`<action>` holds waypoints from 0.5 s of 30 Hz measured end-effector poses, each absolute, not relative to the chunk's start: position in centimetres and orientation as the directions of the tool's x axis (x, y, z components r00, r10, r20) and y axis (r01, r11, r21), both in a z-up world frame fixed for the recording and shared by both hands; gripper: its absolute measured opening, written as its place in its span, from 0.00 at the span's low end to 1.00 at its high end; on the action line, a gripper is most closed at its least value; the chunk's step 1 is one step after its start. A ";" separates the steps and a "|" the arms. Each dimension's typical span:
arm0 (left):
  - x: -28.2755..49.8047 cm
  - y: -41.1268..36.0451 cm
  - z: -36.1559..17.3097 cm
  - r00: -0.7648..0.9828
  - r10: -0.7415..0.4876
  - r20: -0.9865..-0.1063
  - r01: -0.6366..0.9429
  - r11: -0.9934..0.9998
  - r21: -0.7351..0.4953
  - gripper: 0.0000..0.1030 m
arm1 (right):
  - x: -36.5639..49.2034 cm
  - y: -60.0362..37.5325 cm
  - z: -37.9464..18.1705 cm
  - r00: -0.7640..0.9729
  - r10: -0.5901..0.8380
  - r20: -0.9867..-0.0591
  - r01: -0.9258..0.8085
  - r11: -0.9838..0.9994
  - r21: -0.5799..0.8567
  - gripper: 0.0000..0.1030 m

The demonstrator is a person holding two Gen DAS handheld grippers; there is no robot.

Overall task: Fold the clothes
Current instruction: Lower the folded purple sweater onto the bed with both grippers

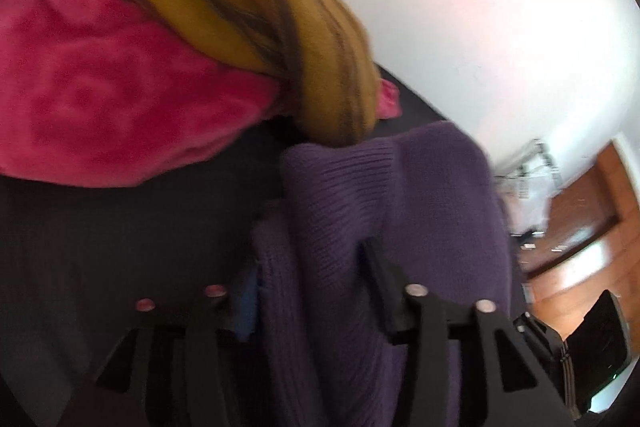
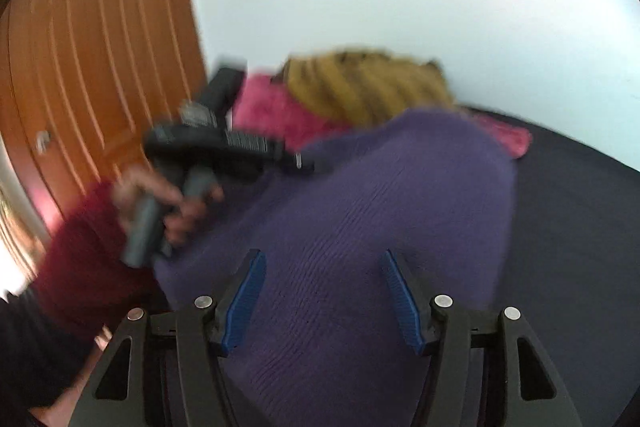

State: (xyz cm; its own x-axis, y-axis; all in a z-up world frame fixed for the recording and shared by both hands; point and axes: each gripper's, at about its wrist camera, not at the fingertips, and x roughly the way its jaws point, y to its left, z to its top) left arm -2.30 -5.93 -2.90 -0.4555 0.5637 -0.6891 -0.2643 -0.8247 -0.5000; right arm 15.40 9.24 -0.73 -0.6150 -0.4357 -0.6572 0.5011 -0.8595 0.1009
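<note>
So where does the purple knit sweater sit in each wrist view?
Left wrist view: the purple knit sweater fills the lower centre, bunched between the left tongs.
Right wrist view: it covers the centre and bottom, running under the open right tongs.
Shared landmark: the mustard striped garment lying on the pink garment, beyond the sweater in both.

Both wrist views look closely, somewhat blurred, onto the shared purple sweater [image 1: 400,195].

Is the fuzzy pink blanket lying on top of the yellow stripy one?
No, the mustard striped knit lies over the fuzzy pink blanket.
</note>
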 end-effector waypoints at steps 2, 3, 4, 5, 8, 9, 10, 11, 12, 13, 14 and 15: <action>-1.5 -6.2 -2.1 -0.496 0.502 -0.709 -0.238 -0.863 -0.445 0.64 | 14.3 8.0 -2.1 -0.592 -0.407 -0.696 0.510 -0.857 0.067 0.68; -1.1 -6.5 -1.7 -0.512 0.490 -0.705 -0.223 -0.869 -0.442 0.64 | 14.4 7.4 -2.2 -0.600 -0.401 -0.692 0.523 -0.851 0.039 0.76; -0.7 -6.7 -1.2 -0.531 0.488 -0.693 -0.211 -0.868 -0.449 0.66 | 14.4 6.9 -2.4 -0.600 -0.394 -0.696 0.533 -0.846 0.020 0.80; -0.2 -6.9 -0.6 -0.548 0.491 -0.677 -0.206 -0.864 -0.460 0.68 | 14.5 6.3 -2.6 -0.607 -0.375 -0.700 0.538 -0.843 -0.014 0.83; 0.8 -7.0 0.3 -0.568 0.525 -0.634 -0.212 -0.837 -0.504 0.75 | 14.5 4.8 -3.2 -0.628 -0.327 -0.706 0.545 -0.833 -0.099 0.92; 1.0 -6.8 0.4 -0.564 0.545 -0.621 -0.220 -0.824 -0.522 0.76 | 14.4 4.6 -3.3 -0.631 -0.320 -0.707 0.544 -0.832 -0.109 0.93; 1.1 -6.6 0.5 -0.560 0.564 -0.607 -0.229 -0.810 -0.540 0.76 | 14.3 4.4 -3.4 -0.633 -0.315 -0.707 0.543 -0.831 -0.117 0.94; 1.3 -6.5 0.6 -0.555 0.583 -0.594 -0.238 -0.795 -0.558 0.77 | 14.2 4.4 -3.3 -0.632 -0.318 -0.706 0.543 -0.833 -0.110 0.94; 1.5 -6.3 0.6 -0.551 0.601 -0.579 -0.246 -0.780 -0.575 0.77 | 14.1 4.6 -3.2 -0.630 -0.332 -0.702 0.544 -0.834 -0.094 0.94; 1.7 -6.2 0.7 -0.546 0.619 -0.565 -0.254 -0.764 -0.592 0.77 | 14.0 4.9 -3.1 -0.627 -0.348 -0.697 0.547 -0.834 -0.076 0.94; 1.8 -6.0 0.8 -0.541 0.637 -0.550 -0.263 -0.748 -0.609 0.77 | 13.8 5.1 -3.0 -0.624 -0.363 -0.692 0.549 -0.834 -0.058 0.94; 1.8 -5.4 0.6 -0.529 0.652 -0.544 -0.267 -0.736 -0.622 0.77 | 13.7 5.4 -2.9 -0.621 -0.377 -0.687 0.551 -0.834 -0.040 0.94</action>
